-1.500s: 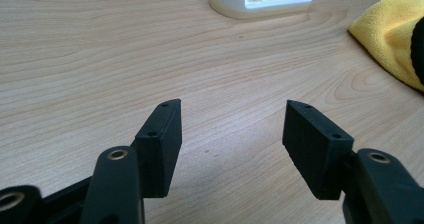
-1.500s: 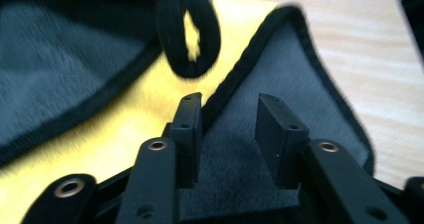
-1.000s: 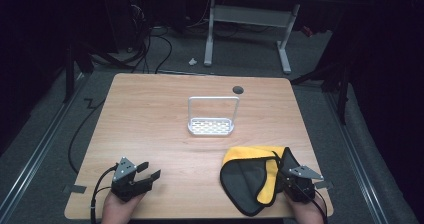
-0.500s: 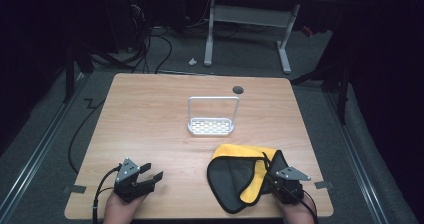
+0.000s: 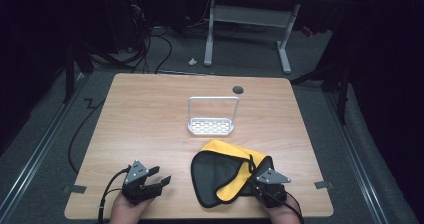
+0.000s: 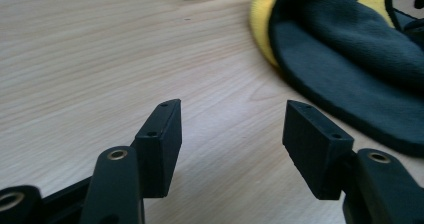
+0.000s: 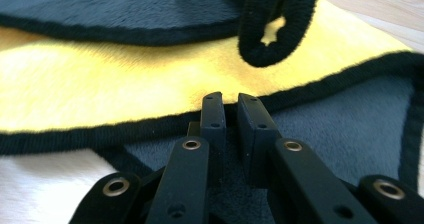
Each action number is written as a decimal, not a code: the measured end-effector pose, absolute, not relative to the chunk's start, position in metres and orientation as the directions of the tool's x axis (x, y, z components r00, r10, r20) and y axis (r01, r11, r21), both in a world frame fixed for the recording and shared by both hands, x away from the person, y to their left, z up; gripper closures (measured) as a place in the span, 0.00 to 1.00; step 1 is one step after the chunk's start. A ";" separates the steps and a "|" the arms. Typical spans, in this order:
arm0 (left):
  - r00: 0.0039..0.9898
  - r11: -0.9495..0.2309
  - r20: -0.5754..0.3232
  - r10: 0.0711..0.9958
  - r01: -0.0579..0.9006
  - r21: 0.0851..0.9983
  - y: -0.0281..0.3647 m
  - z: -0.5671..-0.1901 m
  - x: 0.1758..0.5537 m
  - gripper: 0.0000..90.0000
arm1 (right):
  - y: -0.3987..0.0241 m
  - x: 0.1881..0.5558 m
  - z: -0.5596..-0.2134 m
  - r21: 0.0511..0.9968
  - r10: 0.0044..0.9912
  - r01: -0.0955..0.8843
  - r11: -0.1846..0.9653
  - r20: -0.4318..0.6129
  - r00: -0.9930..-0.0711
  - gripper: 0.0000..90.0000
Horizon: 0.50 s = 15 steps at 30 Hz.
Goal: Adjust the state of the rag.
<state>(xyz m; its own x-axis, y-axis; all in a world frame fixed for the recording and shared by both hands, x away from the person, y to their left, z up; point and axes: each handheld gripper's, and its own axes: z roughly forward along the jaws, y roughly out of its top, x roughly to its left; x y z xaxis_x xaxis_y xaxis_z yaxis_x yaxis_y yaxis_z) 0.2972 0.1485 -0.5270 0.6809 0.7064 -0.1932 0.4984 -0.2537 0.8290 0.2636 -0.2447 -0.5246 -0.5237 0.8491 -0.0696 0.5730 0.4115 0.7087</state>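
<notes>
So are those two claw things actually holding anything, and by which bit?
The right gripper is shut on the yellow and grey cloth, pinching its black-trimmed edge at the near right side. The left gripper is open over bare table, holding nothing.

White perforated rack [image 5: 211, 120] at frame centre on wooden table [image 5: 145, 114]; dark grommet hole [image 5: 238, 90] just above-right

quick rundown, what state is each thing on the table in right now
cloth: folded over itself, yellow side showing along the fold, lying on the table
right tool: shut on the cloth's black edge
left tool: open, nothing between its jaws, short of the cloth
white rack: upright, empty, apart from the cloth
</notes>
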 end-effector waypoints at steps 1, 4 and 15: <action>0.693 -0.261 -0.196 0.694 0.495 0.829 0.144 -0.526 0.295 0.46 | -0.241 0.263 -0.525 0.708 0.844 0.569 0.419 -0.072 -0.532 0.92; 0.735 -0.302 -0.182 0.653 0.474 0.827 0.126 -0.524 0.288 0.46 | -0.231 0.261 -0.525 0.708 0.820 0.548 0.446 -0.079 -0.566 0.92; 0.825 -0.451 -0.127 0.551 0.422 0.786 0.085 -0.531 0.270 0.52 | -0.202 0.257 -0.526 0.707 0.761 0.498 0.501 -0.086 -0.643 0.92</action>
